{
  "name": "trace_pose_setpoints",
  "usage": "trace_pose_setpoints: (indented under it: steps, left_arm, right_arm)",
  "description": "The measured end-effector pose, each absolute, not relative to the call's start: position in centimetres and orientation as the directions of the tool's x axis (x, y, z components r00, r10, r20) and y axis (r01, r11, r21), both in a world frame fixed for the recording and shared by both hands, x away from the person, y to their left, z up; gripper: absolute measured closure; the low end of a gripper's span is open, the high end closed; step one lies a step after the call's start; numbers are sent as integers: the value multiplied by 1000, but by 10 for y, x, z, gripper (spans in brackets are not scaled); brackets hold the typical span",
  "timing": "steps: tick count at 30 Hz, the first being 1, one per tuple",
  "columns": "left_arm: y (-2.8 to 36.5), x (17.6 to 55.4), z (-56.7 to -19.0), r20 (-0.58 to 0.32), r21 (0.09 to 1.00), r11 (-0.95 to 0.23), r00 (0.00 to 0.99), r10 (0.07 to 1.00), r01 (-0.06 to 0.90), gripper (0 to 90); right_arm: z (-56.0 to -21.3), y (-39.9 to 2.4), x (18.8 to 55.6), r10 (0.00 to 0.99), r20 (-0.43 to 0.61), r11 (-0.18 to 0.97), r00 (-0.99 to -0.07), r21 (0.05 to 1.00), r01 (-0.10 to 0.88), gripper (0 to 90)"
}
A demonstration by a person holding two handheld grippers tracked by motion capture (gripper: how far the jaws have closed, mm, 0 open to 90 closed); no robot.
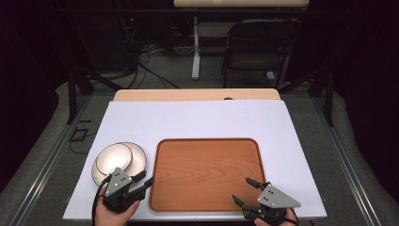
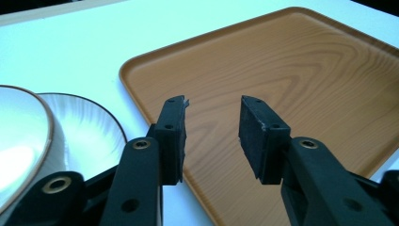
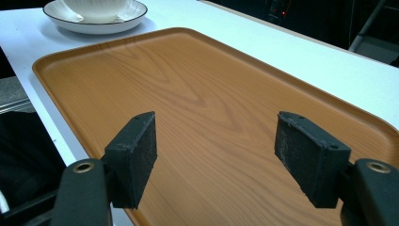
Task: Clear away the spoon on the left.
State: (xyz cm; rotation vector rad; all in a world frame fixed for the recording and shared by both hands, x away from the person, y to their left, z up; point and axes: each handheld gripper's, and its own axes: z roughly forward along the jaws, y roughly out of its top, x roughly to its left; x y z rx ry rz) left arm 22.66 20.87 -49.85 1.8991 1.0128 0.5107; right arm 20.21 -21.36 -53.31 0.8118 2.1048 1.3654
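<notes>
Approach step. Bowl (image 1: 113, 157) on plate (image 1: 137, 160), just left of tray (image 1: 207, 174). Left gripper (image 1: 145, 180) near tray's left rim, fingers half-open, empty. Right gripper (image 1: 242, 190) over tray's near right corner, fingers wide, empty. Next: left swings to bowl, closes on rim.

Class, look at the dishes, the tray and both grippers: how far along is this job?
Done: nothing; the wooden tray is bare. In hand: nothing held; the left gripper, open, sits beside the bowl stacked on its plate. The right gripper is open at the tray's near edge. Left: probably gripping and moving the dishes.
</notes>
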Motion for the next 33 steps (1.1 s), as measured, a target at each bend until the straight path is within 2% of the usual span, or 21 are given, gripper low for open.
trace_pose_setpoints:
  steps: [6,19,33]
  left_arm:
    - [215,226,-493,-54,849,-253,552,832,463,684]
    - [234,226,-485,-38,839,-218,454,890,499,893]
    - [255,231,-481,-21,811,-177,331,943,557,900]
  right_arm:
    - [-533,-214,202,712,-88,321,-697,923,211,298]
    - [-533,-213,202,711,-83,318,-698,923,214,298]
    - [-534,-213,202,713,-87,323,-696,922,215,297]
